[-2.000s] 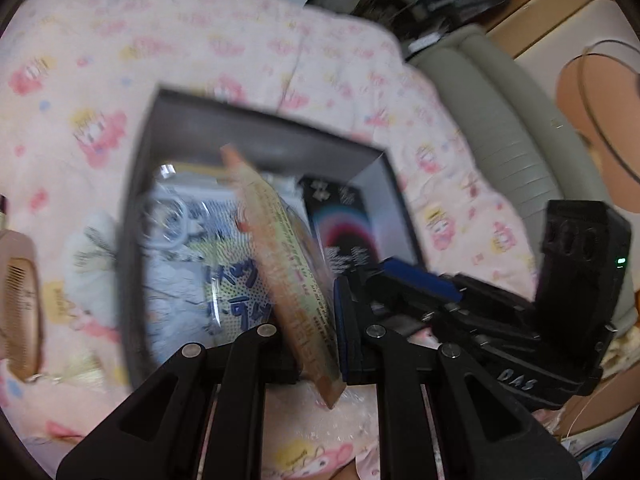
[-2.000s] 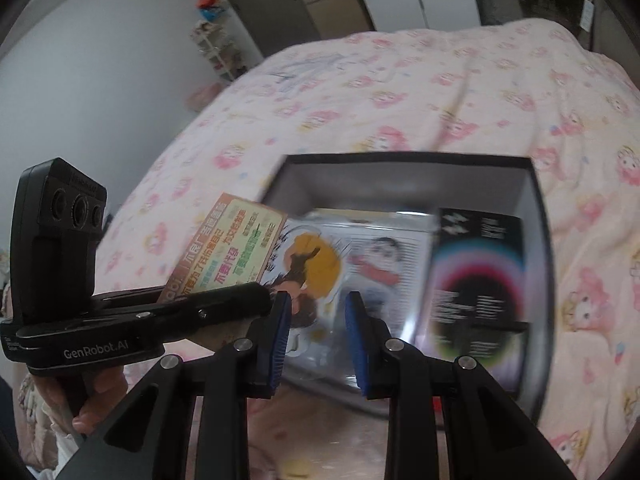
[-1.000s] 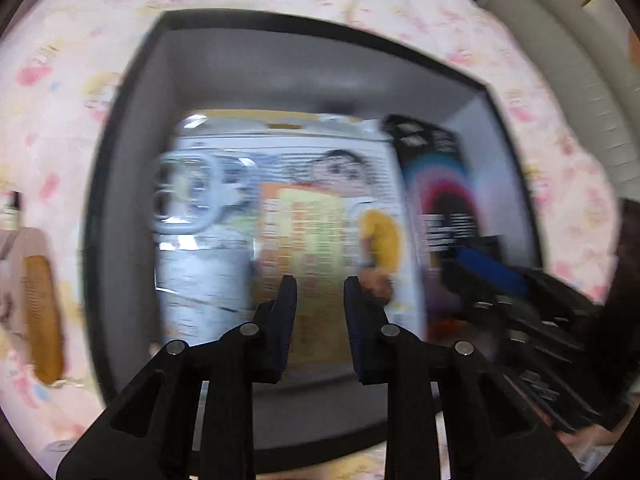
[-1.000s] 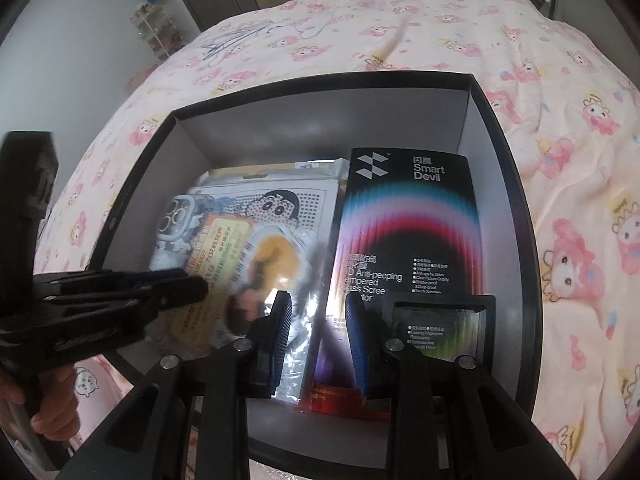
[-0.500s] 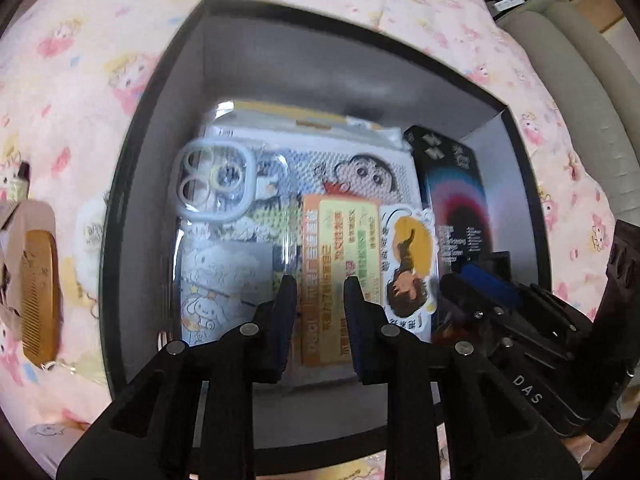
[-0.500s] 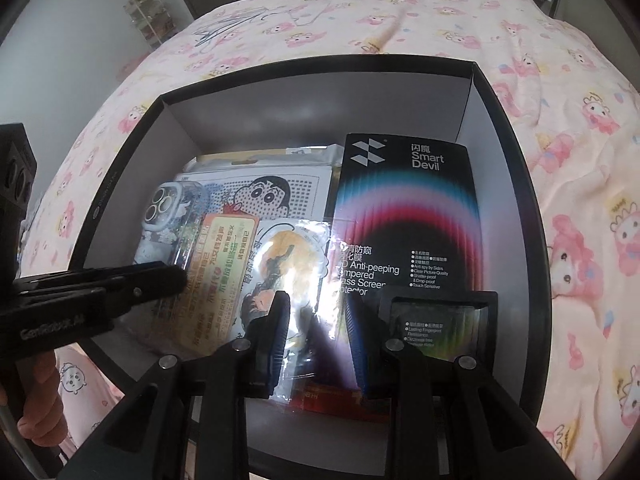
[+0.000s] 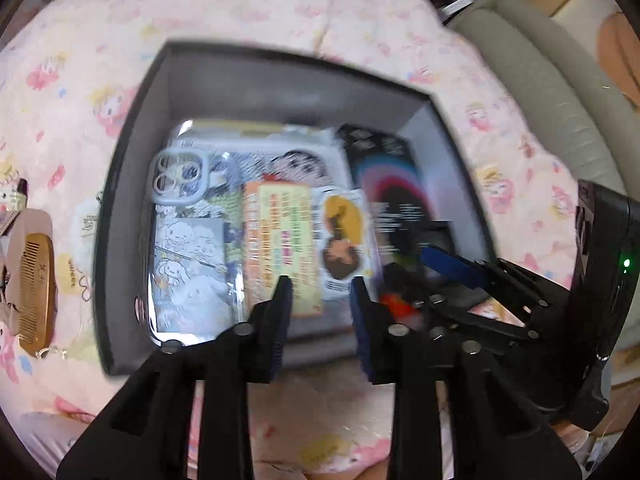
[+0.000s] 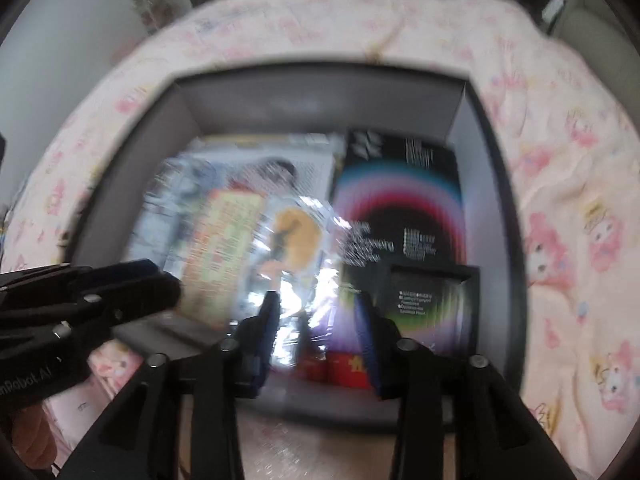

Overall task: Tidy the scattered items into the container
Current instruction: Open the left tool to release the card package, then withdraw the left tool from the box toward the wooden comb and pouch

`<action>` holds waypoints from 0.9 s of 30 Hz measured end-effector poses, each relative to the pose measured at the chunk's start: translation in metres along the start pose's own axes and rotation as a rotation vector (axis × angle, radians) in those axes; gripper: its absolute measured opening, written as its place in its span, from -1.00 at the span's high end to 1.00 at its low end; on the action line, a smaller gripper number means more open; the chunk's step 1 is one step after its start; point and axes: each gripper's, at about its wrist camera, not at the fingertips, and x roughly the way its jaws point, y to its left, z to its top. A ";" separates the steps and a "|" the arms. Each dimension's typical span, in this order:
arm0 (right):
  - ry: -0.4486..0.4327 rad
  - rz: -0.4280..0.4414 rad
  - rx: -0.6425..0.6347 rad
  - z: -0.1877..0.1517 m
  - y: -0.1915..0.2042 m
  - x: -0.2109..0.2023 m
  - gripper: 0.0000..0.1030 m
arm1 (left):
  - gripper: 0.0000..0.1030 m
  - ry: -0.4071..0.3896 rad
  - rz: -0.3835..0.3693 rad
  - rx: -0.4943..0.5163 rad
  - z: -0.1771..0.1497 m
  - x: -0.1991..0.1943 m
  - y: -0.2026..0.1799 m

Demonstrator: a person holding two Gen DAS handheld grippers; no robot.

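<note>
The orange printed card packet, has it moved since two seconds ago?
Yes. The orange printed card packet was held upright at the black box's near edge; now it lies flat inside, free of the opening left gripper.

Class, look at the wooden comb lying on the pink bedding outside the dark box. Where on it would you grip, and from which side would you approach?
Grip the brown wooden comb across its narrow width near the middle, coming from above. It lies flat and lengthwise beside the dark box, so jaws set across it span least and balance it. The left gripper, jaws opening and empty, is probably nearer.
</note>
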 end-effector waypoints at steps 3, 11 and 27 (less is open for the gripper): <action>-0.066 -0.014 0.005 -0.007 0.010 -0.023 0.13 | 0.39 -0.049 0.022 0.030 -0.010 -0.023 -0.010; -0.124 0.135 -0.043 -0.039 0.072 -0.058 0.05 | 0.30 -0.075 0.027 0.109 -0.039 -0.067 -0.018; -0.117 0.180 -0.076 -0.045 0.165 -0.060 -0.04 | 0.29 -0.200 0.108 -0.004 -0.086 -0.149 0.076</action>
